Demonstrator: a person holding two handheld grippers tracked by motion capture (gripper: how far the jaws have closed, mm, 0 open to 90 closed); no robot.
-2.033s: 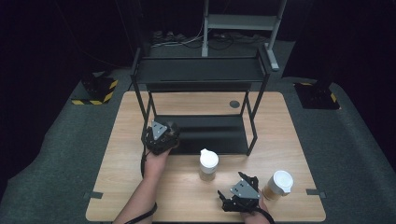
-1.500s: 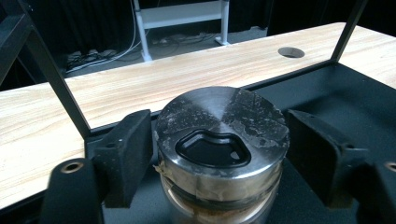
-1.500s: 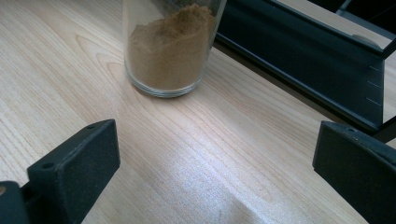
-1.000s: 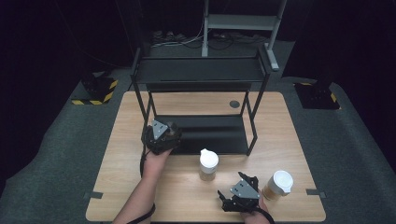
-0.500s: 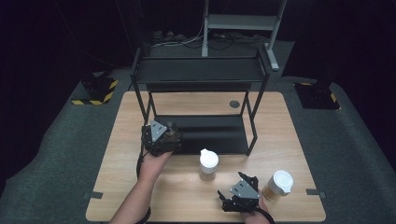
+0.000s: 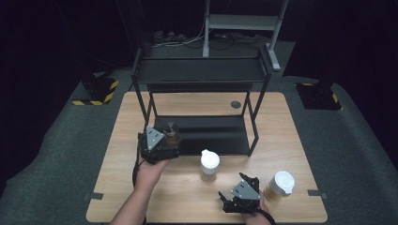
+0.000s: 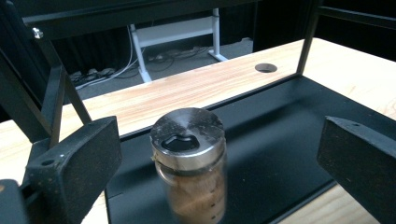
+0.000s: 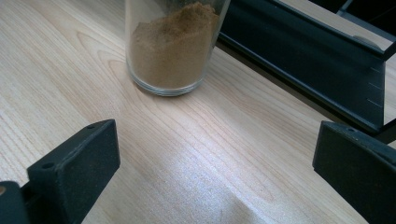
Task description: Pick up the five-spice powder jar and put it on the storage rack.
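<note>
So we've got the left gripper (image 6: 165,140) at the left end of the rack's black bottom shelf (image 6: 220,136), and its jaws have just been opening: they now stand wide apart with the little spice jar (image 7: 189,163) sitting between them, pads clear of the glass on both sides, so it's let go. The jar stands upright on the shelf near its front left corner, metal shaker lid on top, brown powder inside. Our right gripper (image 6: 237,199) rests down by the table's front edge, jaws spread wide and holding nothing. Its own camera looks across bare wood at a glass jar of brown powder (image 8: 170,46) just off the shelf's front edge. A white-lidded cup (image 6: 280,185) sits just right of that gripper.
</note>
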